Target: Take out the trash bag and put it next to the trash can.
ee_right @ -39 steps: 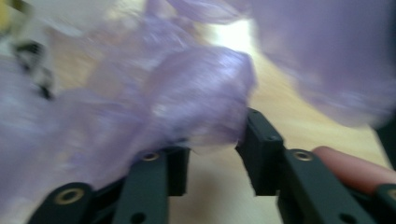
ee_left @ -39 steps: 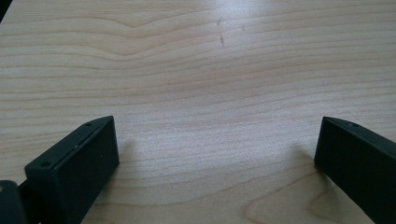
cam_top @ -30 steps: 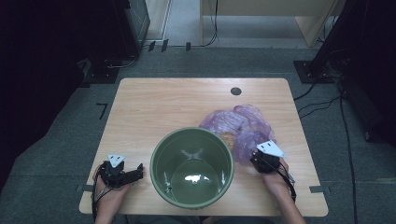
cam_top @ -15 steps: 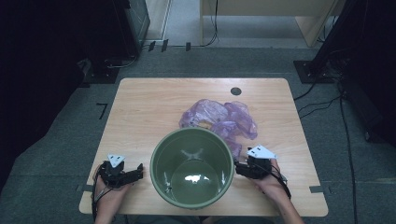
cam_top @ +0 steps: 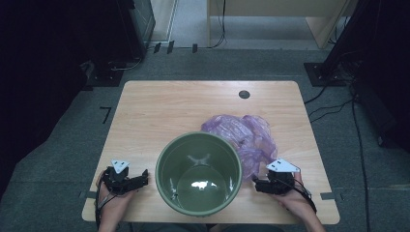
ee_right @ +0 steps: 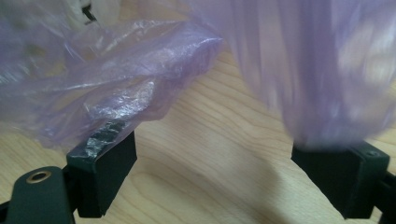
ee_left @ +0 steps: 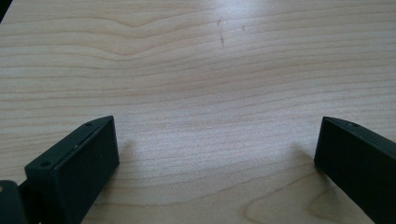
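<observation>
Black "7" mark (cam_top: 106,114) on grey floor (cam_top: 58,159), left of table (cam_top: 159,111)

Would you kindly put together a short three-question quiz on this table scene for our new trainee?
1. True or false: the left claw holds the purple bag.
2. What stands between the two claws? A) green bucket B) a box C) a plate
3. Fill in: the right claw stands ____, with plastic draped over its jaws.

Key: 1 false; 2 A; 3 open
</observation>
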### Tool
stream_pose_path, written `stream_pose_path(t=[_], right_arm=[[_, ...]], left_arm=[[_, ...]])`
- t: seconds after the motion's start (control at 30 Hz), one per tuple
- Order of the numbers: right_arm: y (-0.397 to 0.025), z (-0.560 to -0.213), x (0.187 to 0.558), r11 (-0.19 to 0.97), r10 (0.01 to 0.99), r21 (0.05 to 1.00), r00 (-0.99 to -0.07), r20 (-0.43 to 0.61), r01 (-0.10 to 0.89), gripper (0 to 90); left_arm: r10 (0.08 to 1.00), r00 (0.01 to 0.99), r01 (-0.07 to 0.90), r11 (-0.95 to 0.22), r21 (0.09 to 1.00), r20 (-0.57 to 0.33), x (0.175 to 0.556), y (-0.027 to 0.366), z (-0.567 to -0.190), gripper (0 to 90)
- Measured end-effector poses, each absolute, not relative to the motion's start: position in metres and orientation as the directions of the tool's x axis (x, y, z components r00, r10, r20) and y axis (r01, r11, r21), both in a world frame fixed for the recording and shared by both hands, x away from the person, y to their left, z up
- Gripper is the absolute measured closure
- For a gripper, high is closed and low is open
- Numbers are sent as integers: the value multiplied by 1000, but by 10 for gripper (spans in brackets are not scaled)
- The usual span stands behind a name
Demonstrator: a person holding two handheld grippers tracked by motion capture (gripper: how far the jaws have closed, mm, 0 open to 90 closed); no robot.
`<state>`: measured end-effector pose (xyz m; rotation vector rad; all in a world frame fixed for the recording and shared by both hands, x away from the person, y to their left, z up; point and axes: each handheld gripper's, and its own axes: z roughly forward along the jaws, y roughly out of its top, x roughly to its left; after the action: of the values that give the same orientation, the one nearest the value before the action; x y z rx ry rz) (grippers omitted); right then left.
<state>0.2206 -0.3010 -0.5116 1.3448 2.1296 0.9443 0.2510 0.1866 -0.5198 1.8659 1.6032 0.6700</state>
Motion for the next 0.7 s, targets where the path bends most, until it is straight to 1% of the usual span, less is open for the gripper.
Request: stream_pose_path(t=[0.1,0.2,0.37,0.7], right_arm=[[-296,-513,220,321,901,731,-433,-40,602,132],[-297,-516,218,325,905,725,-421,-53,607,122],[-310,-521,214,275,931,728,-363,-38,629,105],[-341,-523,205,216,963,740,-266,-51,637,100]], left_arm=[[989,150,695,-106,711,1,251,187,-520,0],[989,150,695,-106,711,1,251,187,-520,0],[989,150,695,-106,711,1,251,187,-520,0],[989,150,695,-106,711,1,251,187,-520,0]])
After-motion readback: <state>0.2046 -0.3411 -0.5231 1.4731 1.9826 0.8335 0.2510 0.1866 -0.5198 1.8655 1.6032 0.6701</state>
